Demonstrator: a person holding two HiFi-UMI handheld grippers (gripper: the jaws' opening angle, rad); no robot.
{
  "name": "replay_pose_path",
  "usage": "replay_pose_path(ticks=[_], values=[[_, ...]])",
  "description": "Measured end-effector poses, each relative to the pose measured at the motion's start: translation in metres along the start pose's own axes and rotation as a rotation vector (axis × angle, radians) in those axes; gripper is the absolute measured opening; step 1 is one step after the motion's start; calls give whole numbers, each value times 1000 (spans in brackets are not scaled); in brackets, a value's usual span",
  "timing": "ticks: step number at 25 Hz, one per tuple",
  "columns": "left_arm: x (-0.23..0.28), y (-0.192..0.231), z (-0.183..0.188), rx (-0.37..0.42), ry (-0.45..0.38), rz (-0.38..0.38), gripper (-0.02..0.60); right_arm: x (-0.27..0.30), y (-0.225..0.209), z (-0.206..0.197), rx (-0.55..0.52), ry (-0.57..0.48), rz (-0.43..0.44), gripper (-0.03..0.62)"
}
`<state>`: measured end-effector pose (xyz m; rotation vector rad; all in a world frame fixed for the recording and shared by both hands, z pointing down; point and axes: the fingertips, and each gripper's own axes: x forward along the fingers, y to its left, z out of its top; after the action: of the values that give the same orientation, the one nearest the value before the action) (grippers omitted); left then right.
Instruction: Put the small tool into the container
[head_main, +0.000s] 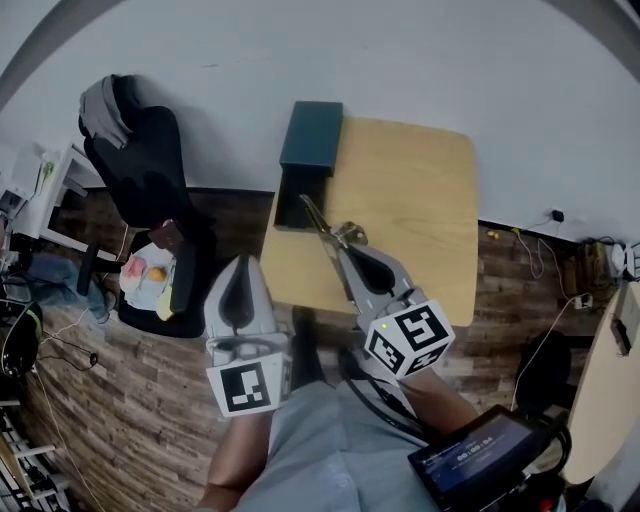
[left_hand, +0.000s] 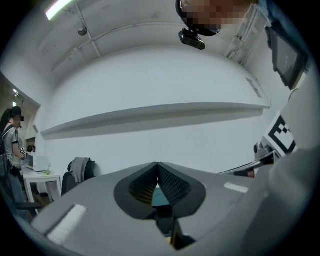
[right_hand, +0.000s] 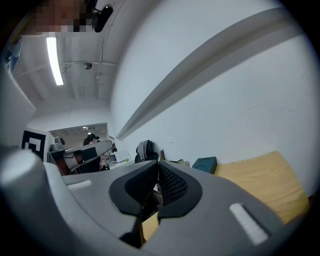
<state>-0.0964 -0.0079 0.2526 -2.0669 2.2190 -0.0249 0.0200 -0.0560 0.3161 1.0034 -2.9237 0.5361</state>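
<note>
- right gripper (head_main: 345, 247) is clenched on a small slim metal tool (head_main: 320, 220); the tool sticks out ahead of the jaws.
- tool tip hangs over the open dark teal rectangular container (head_main: 290, 212), which sits at the far left corner of the light wooden table (head_main: 420, 200).
- left gripper (head_main: 243, 265) has its jaws closed on nothing and is held off the table's near left edge.

— Which colours are seen on the table (head_main: 420, 190)?
— A pale yellowish wood grain is shown. The container (head_main: 312, 135) at its edge is seen in dark teal.
— And the rest?
— The left gripper (head_main: 243, 262) and right gripper (head_main: 340, 248) are finished in grey, and their cubes (head_main: 247, 388) are patterned with black squares on white. The small tool (head_main: 322, 228) is seen as silvery metal. The floor (head_main: 100, 400) is laid in brown planks.
</note>
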Motion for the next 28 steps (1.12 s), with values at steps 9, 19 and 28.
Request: replay_pose_path(ticks=[9, 19, 28], values=[[68, 32, -14, -48, -16, -82, 11, 67, -24, 6, 5, 11, -80, 9], [125, 70, -21, -80, -18, -145, 11, 127, -42, 16, 43, 12, -153, 9], [166, 85, -28, -92, -17, -186, 11, 163, -62, 21, 49, 14, -197, 9]])
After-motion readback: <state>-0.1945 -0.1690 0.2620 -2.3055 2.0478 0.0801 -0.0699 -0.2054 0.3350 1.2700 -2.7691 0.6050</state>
